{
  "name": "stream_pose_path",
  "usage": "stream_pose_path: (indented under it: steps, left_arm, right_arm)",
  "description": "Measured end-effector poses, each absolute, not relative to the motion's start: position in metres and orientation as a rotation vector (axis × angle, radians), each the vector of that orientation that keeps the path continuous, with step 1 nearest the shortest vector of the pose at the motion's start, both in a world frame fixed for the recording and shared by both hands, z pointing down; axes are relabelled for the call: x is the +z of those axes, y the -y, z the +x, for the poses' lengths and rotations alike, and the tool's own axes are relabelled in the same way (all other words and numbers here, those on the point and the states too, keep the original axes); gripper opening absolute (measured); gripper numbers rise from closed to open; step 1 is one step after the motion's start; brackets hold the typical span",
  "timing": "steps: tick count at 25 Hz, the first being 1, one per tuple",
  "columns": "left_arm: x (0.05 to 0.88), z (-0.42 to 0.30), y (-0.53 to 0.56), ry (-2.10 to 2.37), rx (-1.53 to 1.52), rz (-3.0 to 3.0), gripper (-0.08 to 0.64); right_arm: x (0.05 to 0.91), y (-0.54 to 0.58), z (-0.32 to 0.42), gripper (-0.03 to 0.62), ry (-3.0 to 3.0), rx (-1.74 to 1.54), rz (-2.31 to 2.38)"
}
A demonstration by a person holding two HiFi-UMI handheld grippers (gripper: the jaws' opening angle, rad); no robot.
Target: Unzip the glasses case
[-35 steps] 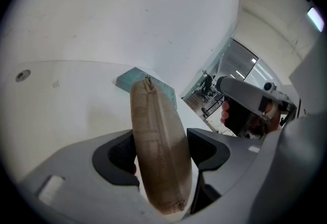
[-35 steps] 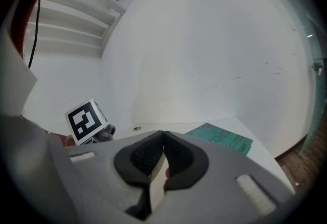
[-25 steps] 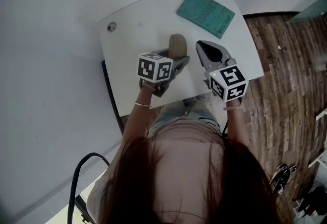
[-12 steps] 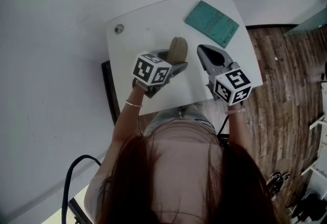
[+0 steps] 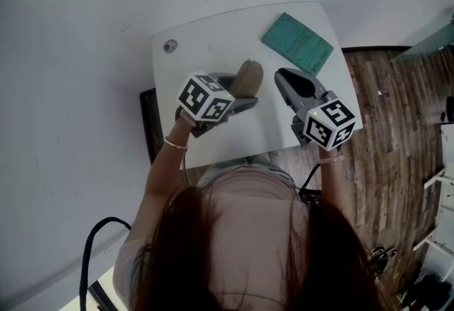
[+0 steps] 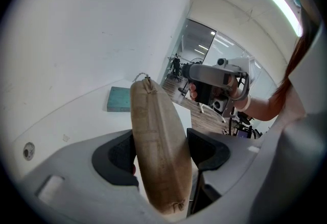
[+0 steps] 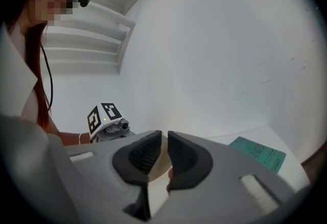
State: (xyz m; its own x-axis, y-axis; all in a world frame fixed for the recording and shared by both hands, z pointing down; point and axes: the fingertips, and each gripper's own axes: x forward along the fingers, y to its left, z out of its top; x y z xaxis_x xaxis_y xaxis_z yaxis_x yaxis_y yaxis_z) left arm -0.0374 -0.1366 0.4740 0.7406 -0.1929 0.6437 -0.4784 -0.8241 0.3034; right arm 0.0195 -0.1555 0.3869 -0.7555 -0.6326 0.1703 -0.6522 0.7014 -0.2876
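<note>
The tan glasses case (image 6: 158, 141) stands on edge between the left gripper's jaws, its zip end with a small pull (image 6: 143, 78) pointing away from the camera. My left gripper (image 5: 245, 93) is shut on the case (image 5: 248, 77) and holds it above the white table (image 5: 206, 40). My right gripper (image 5: 280, 79) hovers just right of the case without touching it. Its jaws have just been opening. In the right gripper view a narrow gap shows between its pads (image 7: 181, 152), with nothing in it.
A teal booklet (image 5: 298, 43) lies at the table's far right corner, also visible as the booklet (image 6: 121, 98) in the left gripper view. A round grommet (image 5: 169, 46) sits near the far left corner. Wooden floor (image 5: 397, 104) begins right of the table edge.
Both grippers have come up towards the camera and drawn a little further apart. The case stays in the left gripper.
</note>
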Motion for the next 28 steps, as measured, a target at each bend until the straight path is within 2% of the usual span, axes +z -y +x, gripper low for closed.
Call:
stream_pose_path:
  steps: [28]
  left_arm:
    - [0.433, -0.062, 0.096, -0.163, 0.978, 2.668, 0.305]
  right_arm:
    - [0.353, 0.141, -0.035, 0.096, 2.936, 0.326, 0.501]
